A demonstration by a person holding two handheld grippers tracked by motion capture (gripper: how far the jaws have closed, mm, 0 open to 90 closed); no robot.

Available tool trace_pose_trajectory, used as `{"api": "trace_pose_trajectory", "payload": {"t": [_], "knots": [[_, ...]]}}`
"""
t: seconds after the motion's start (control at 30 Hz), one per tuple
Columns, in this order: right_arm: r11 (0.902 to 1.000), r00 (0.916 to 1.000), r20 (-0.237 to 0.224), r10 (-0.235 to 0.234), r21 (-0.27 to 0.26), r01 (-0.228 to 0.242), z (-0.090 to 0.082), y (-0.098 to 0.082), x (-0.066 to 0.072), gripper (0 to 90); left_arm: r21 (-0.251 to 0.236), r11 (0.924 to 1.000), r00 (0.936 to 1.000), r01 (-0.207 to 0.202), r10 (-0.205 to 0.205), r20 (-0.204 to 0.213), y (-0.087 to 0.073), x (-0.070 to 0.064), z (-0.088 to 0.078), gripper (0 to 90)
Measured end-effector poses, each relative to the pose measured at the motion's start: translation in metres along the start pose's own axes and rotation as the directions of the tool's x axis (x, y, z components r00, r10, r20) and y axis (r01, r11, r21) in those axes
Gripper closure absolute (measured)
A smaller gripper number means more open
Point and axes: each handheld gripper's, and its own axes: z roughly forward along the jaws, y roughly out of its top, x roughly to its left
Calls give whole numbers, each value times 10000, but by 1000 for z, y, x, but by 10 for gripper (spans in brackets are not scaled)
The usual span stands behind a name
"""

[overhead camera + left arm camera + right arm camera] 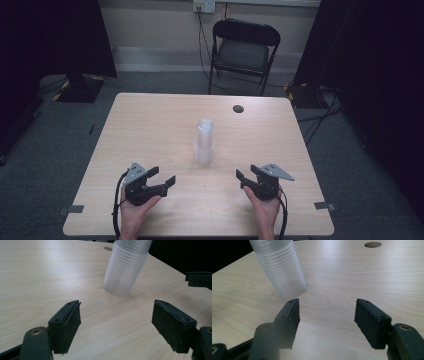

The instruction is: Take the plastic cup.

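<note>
Stack of clear plastic cups (205, 142) stands upside down near the middle of the desk (150, 125), apart from both grippers and between them, farther from the person. The left gripper (162, 180) rests at the near left with its fingers (65, 325) spread and nothing between them. The right gripper (243, 175), near right, has its fingers (290, 320) wide and empty. Bare desktop lies between each gripper and the stack. A round cable hole (238, 108) sits at the far edge; 1 folding chair (242, 50) stands beyond the desk.

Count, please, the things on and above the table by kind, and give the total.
Stack of clear plastic cups: 1
Grippers: 2, the left gripper and the right gripper, both open and empty
Total: 3
</note>
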Motion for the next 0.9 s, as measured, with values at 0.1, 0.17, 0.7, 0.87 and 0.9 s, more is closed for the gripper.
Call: {"api": "trace_pose_trajectory", "payload": {"t": [0.1,0.17,0.7,0.87,0.9], "knots": [[10000,10000,-19,-39,29,39,0,-2,1,367,32,10000,10000,48,-48,-23,1,1,0,229],[10000,10000,26,-65,42,64,0,-2,1,369,14,10000,10000,48,-48,-5,1,1,0,229],[9994,9985,-431,-351,-57,349,-7,-6,14,382,-44,9996,9996,-277,277,106,16,-6,1,218],[9990,9977,-498,-455,12,456,-9,-8,21,390,-188,9986,9985,-501,506,230,26,-11,0,212],[9988,9974,-527,-498,7,499,-9,-7,22,391,-222,9981,9981,-582,587,201,28,-12,0,207]]}}
